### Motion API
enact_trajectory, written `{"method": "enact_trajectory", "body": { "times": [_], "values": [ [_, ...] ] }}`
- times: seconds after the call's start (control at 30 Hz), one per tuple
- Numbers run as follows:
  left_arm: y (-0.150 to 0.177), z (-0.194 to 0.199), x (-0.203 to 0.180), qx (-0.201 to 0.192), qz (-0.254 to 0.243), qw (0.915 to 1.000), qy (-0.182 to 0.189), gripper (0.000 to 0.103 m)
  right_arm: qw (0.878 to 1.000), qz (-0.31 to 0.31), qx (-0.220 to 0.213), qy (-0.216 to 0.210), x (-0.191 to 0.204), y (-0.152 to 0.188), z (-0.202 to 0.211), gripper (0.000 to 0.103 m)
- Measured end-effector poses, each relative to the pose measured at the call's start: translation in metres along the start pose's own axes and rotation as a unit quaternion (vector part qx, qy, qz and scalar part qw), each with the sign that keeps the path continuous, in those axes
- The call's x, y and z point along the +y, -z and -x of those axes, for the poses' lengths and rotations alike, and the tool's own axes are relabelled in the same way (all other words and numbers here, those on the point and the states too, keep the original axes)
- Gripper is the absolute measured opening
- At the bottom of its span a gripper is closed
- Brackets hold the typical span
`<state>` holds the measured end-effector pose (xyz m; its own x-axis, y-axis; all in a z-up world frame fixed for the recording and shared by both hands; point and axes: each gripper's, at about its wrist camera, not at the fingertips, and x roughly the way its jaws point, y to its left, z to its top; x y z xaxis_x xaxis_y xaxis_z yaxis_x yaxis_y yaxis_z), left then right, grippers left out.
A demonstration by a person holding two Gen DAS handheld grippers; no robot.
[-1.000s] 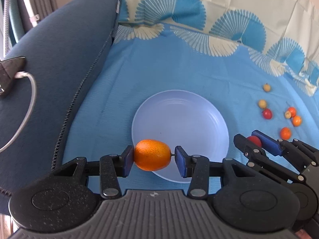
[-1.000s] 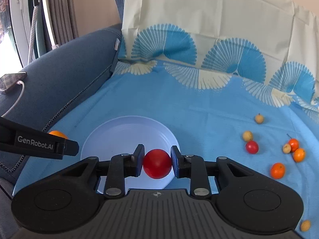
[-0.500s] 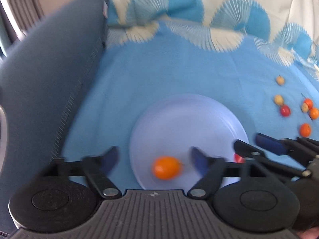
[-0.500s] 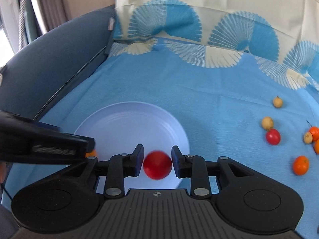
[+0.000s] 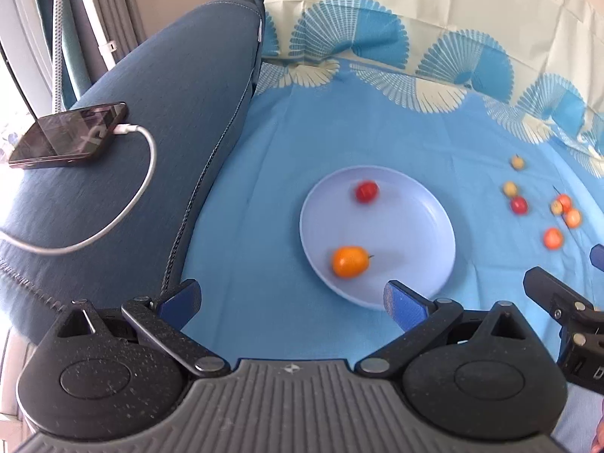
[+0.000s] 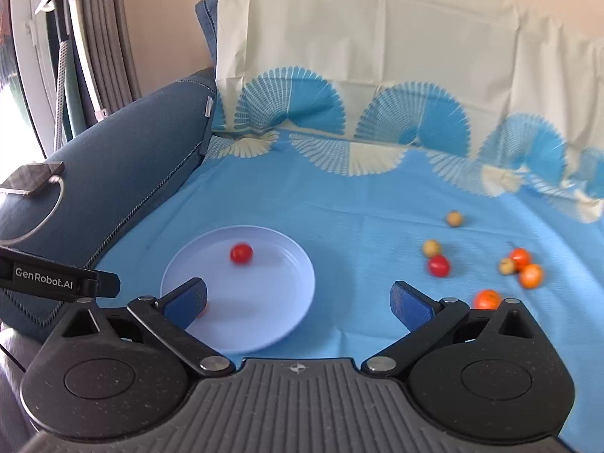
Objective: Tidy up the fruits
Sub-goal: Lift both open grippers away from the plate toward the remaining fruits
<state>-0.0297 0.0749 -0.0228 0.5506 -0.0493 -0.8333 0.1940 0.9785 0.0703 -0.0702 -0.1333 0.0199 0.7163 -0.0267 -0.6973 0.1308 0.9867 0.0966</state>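
Both the left tongs and the right tongs are being opened wide, nothing between them, with the plate lying just ahead.

Dark phone with white cable on navy armrest, fan-patterned blue cloth

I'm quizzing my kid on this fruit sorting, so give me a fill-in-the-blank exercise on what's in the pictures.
1. The plate holds ____ fruits.
2. The orange fruit lies on the plate; the other fruit on it is ____ in colour.
3. The phone on the sofa arm has a ____ cable plugged in.
4. Between the fingers of the left gripper there is ____.

Missing words: two; red; white; nothing
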Motion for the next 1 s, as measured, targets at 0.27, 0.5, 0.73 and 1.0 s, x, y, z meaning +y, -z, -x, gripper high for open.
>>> {"method": "enact_trajectory", "body": {
  "times": [0.27,0.5,0.73,1.0],
  "values": [
    [0.021,0.049,-0.002,-0.024,0.003,0.9997,0.001,0.103,1.0,-0.005,-0.018,-0.009,0.014,0.014,0.049,0.102],
    [0.038,0.079,-0.006,-0.045,0.001,0.999,-0.004,0.103,0.999,-0.016,-0.04,-0.008,0.016,0.025,0.082,0.102],
    [0.045,0.1,-0.006,-0.063,0.005,0.998,-0.004,0.103,0.999,-0.011,-0.05,-0.015,0.019,0.033,0.099,0.102],
    [0.045,0.102,-0.005,-0.067,0.0,0.9977,-0.001,0.103,0.998,-0.012,-0.056,-0.012,0.021,0.035,0.104,0.102]
  ]
}}
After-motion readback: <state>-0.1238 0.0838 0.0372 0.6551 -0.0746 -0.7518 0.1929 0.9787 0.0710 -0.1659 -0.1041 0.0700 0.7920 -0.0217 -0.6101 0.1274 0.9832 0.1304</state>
